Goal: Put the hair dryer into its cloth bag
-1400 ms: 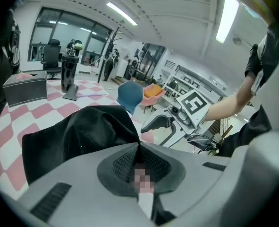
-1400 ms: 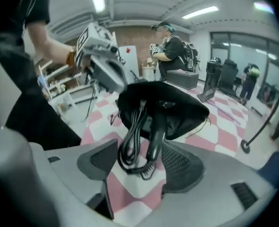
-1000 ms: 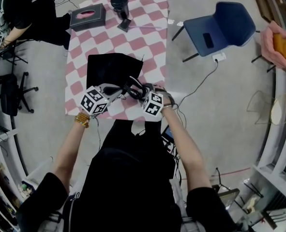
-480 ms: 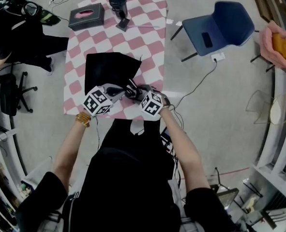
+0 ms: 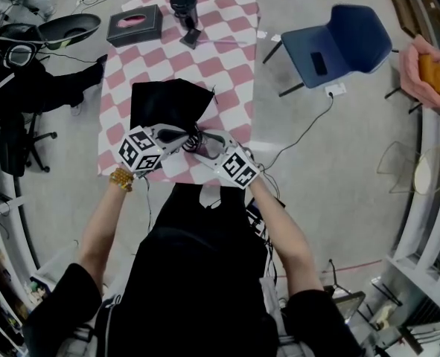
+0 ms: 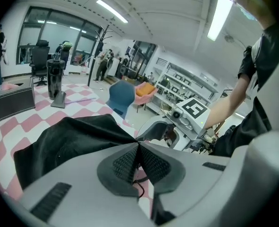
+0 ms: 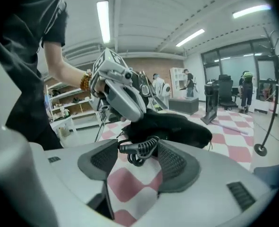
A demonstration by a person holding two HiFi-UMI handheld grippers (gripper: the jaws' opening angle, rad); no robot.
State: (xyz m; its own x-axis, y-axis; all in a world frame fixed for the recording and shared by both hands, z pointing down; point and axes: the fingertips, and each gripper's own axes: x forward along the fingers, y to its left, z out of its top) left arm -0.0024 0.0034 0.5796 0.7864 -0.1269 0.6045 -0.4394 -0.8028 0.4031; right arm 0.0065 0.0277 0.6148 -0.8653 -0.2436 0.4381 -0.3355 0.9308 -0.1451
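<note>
The black cloth bag [image 5: 167, 103] lies bulging on the checked table [image 5: 227, 65]. I see nothing of the hair dryer's body, only its ribbed black cord [image 5: 196, 137] coming out at the bag's near end. My left gripper [image 5: 187, 134] is shut on the pinched mouth of the bag [image 6: 73, 141], and a thin black string hangs under its pads [image 6: 122, 164]. My right gripper [image 5: 203, 143] faces it, raised off the table. Its jaws have just been closing a little but stand wide, with the coiled cord [image 7: 140, 150] between them, clear of the left pad [image 7: 101, 159].
A dark tissue box [image 5: 134, 25] and a black cylinder on a stand [image 5: 184, 10] sit at the table's far end. A blue chair [image 5: 339, 42] stands to the right, with cables on the floor. A person's legs and an office chair [image 5: 15, 136] are at the left.
My right gripper has lifted and tipped up, and its marker cube has shifted toward me and to the right. The left gripper stays shut at the bag's mouth. The person at the left has moved away.
</note>
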